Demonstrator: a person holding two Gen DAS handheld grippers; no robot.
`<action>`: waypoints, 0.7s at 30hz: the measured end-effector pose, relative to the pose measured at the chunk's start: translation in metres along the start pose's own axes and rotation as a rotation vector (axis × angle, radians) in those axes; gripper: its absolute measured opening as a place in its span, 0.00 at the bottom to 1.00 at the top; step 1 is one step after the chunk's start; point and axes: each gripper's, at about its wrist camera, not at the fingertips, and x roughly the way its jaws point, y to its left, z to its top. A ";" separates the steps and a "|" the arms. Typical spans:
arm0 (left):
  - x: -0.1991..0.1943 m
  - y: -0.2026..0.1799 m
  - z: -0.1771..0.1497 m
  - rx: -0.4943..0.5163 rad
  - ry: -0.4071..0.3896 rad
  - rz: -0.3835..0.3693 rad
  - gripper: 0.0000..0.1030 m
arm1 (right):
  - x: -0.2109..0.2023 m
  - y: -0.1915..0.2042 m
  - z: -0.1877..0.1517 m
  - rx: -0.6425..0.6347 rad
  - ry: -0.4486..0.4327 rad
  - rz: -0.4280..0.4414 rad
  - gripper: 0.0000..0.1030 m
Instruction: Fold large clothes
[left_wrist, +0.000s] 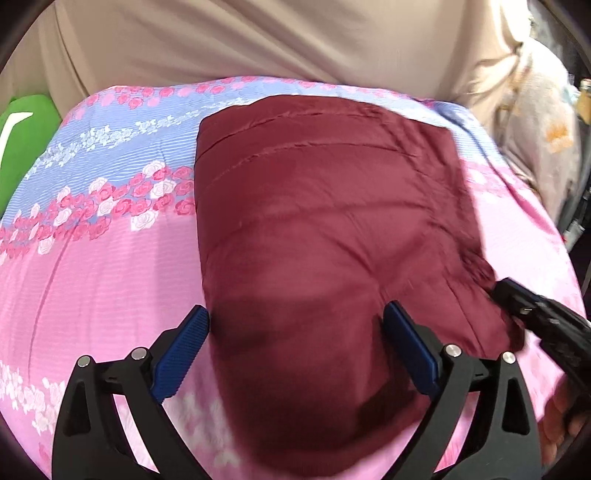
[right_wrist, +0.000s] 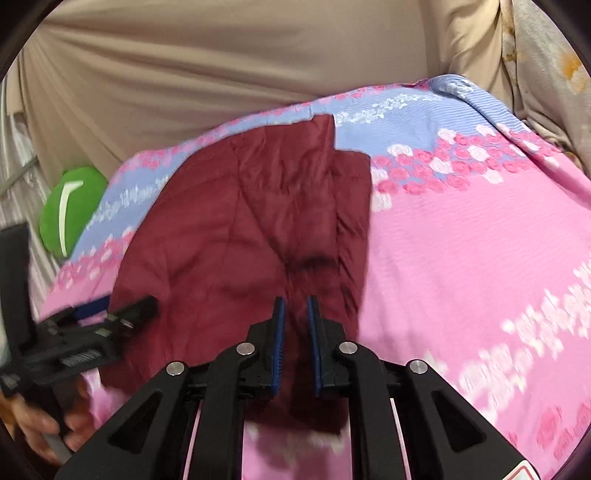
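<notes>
A dark red quilted garment (left_wrist: 317, 229) lies folded on a pink and blue floral bedsheet (left_wrist: 110, 266). My left gripper (left_wrist: 295, 325) is wide open just above the garment's near end, holding nothing. In the right wrist view the garment (right_wrist: 240, 240) lies left of centre on the sheet (right_wrist: 461, 258). My right gripper (right_wrist: 295, 306) is nearly closed, its blue pads a narrow gap apart around a fold at the garment's near right edge. The left gripper (right_wrist: 122, 306) shows at the left of that view, and the right gripper (left_wrist: 496, 290) at the garment's right edge in the left wrist view.
A green cushion (left_wrist: 22, 144) lies at the bed's far left edge, also seen in the right wrist view (right_wrist: 70, 210). Beige fabric (left_wrist: 258, 40) hangs behind the bed. A pale flowered cloth (left_wrist: 543, 140) lies at the far right.
</notes>
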 end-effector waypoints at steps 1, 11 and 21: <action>-0.009 -0.001 -0.009 0.014 -0.003 -0.016 0.90 | 0.001 -0.001 -0.006 -0.008 0.016 -0.023 0.09; 0.008 0.035 -0.042 -0.136 0.134 -0.135 0.91 | 0.004 -0.030 -0.019 0.099 0.065 0.011 0.18; -0.005 0.059 0.005 -0.176 0.020 -0.182 0.95 | 0.021 -0.040 0.022 0.185 0.063 0.066 0.73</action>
